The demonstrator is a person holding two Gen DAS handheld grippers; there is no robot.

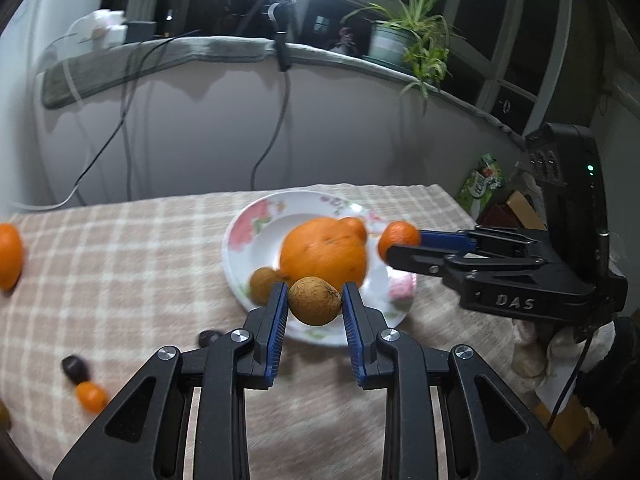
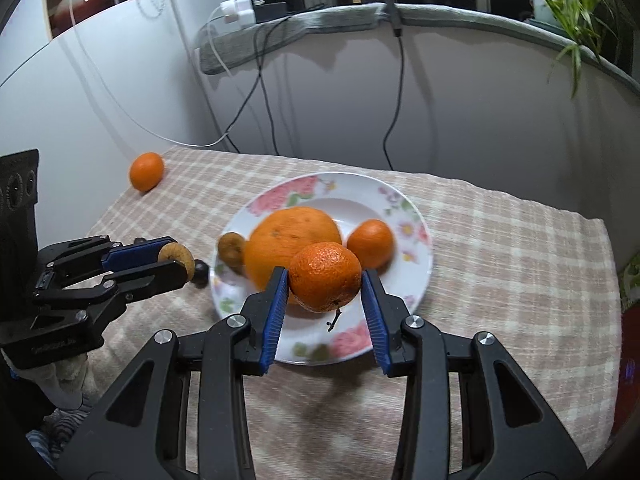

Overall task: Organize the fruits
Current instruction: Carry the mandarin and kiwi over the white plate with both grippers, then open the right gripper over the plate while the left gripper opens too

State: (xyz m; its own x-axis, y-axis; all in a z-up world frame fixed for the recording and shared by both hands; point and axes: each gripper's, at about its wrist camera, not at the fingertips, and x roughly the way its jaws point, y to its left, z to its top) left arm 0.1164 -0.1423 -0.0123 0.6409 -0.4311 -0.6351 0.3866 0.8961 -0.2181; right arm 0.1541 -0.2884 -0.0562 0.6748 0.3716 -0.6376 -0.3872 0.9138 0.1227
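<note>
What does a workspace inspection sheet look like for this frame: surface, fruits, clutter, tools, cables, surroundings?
Surface: table under a checked cloth, beige and white.
Job's things: floral plate holds a large orange, a small mandarin and a brown fruit. Loose on the cloth: an orange, a kumquat and dark fruits.
Clutter: pink block beside the plate.
Grippers: left tool clamps a brown round fruit; right tool clamps a mandarin over the plate.
Cables: black and white cables hang down the wall.
Surroundings: potted plant on the sill, dark windows.
</note>
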